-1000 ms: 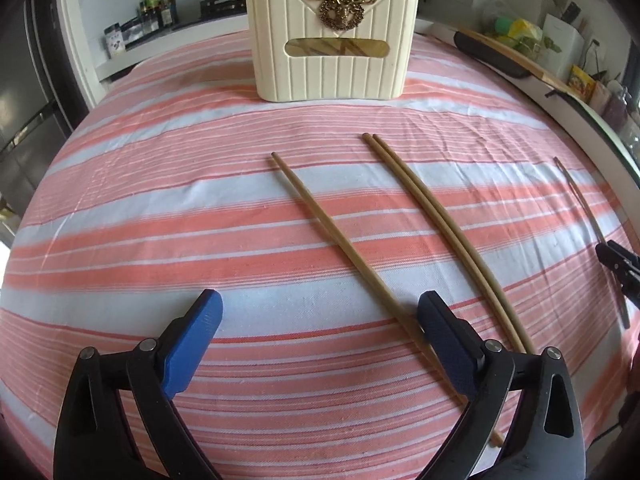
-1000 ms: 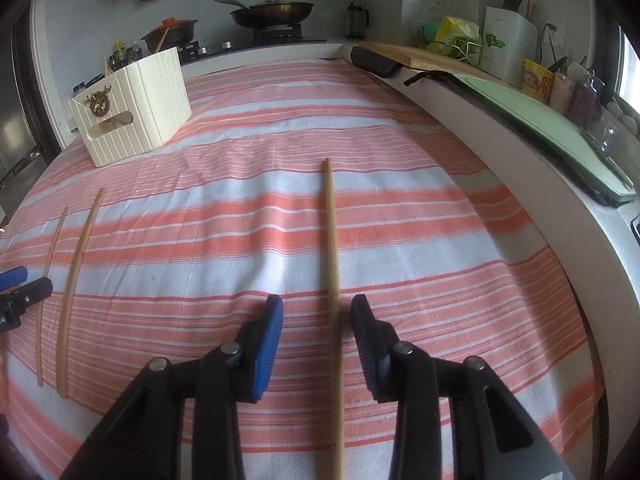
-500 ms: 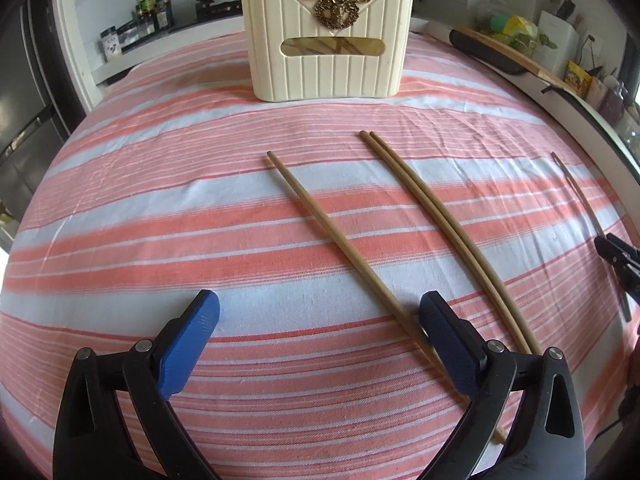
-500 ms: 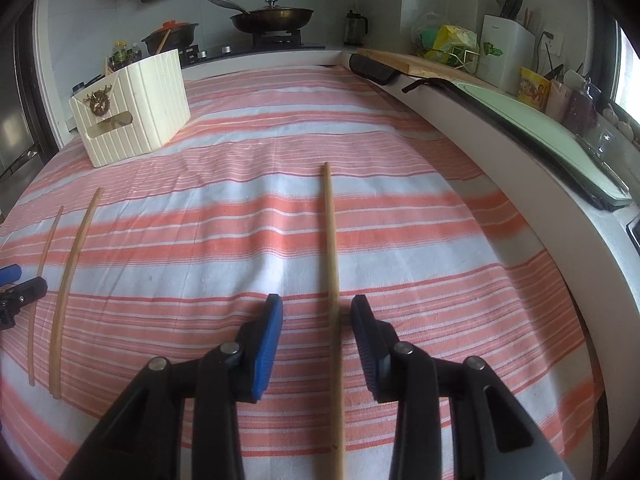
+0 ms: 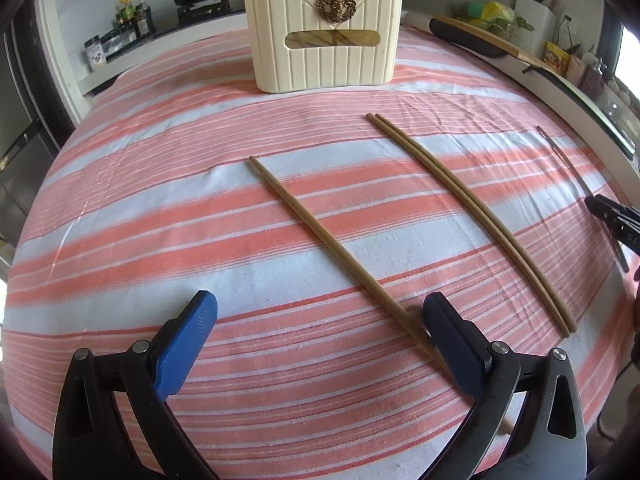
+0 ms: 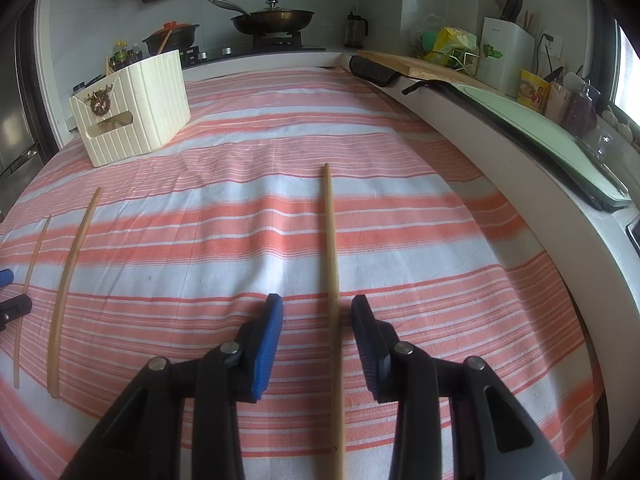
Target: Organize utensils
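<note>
**Utensil sorting: chopsticks on striped surface, holder at far end**

1. Surface (image 5: 120, 216): covered with an orange-and-white striped cloth; carries all items below.

2. Cream ribbed holder (image 5: 324, 36): upright at 12 o'clock in the left wrist view, at 10 o'clock in the right wrist view. Gold stag emblem on its front, oval slot beneath showing wooden sticks inside.

3. Single chopstick (image 5: 320, 236): lies flat, running from centre towards 5 o'clock in the left wrist view. Its near end passes just beside the inner face of the right-hand blue pad; contact cannot be told.

4. Chopstick pair (image 5: 472, 216): two sticks side by side, touching along their length, at 2 to 4 o'clock of the same view, apart from item 3.

5. Lone chopstick (image 6: 332, 264): lies flat, pointing to 12 o'clock in the right wrist view, passing between the right pads, nearer the right-hand one, neither pad pressing on it.

6. Left tongs (image 5: 320, 316): wide apart, nothing clamped, low over the cloth.

7. Right tongs (image 6: 316, 320): partly apart, straddling item 5, not clamped.

8. Background: stove with a lidded pan (image 6: 272, 20) at 12 o'clock; cutting board (image 6: 420, 64) at 2 o'clock.
</note>
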### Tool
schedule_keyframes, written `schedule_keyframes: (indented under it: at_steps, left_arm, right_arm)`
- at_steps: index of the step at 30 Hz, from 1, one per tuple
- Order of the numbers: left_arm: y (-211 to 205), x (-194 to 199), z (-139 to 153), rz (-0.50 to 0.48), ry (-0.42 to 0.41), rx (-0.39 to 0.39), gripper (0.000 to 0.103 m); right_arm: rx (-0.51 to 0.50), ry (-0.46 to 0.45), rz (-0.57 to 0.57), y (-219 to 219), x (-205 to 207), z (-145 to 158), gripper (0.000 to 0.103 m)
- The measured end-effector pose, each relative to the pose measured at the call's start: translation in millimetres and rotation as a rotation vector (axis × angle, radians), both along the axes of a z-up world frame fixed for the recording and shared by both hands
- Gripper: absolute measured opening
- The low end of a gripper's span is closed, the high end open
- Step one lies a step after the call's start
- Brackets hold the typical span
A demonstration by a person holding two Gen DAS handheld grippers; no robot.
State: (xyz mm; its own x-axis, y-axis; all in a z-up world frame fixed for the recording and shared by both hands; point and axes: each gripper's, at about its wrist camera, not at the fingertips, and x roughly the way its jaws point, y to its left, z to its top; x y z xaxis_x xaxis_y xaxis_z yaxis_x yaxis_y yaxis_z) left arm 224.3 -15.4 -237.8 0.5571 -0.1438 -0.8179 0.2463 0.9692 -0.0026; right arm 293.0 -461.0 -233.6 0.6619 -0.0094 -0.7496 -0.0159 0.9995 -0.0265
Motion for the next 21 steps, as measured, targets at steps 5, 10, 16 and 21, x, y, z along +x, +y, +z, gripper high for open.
schedule_keyframes:
  at_steps: [5, 10, 16, 21]
  left_arm:
    - [11.2, -0.6, -0.3, 0.036, 0.000, -0.005, 0.103]
    - [11.7, -2.1, -0.2, 0.036, -0.003, -0.001, 0.103]
    - [14.0, -3.0, -0.3, 0.036, -0.004, -0.002, 0.103]
    - [19.1, -5.0, -0.4, 0.037, -0.006, -0.005, 0.103]
  right_arm:
    - [0.000, -0.001, -0.001, 0.7, -0.8, -0.3, 0.036]
    - [0.002, -0.002, 0.000, 0.7, -1.2, -0.6, 0.036]
    - [0.001, -0.002, 0.000, 0.9, -1.7, -0.9, 0.036]
    - [-0.005, -0.004, 0.000, 0.5, -1.9, -0.9, 0.036]
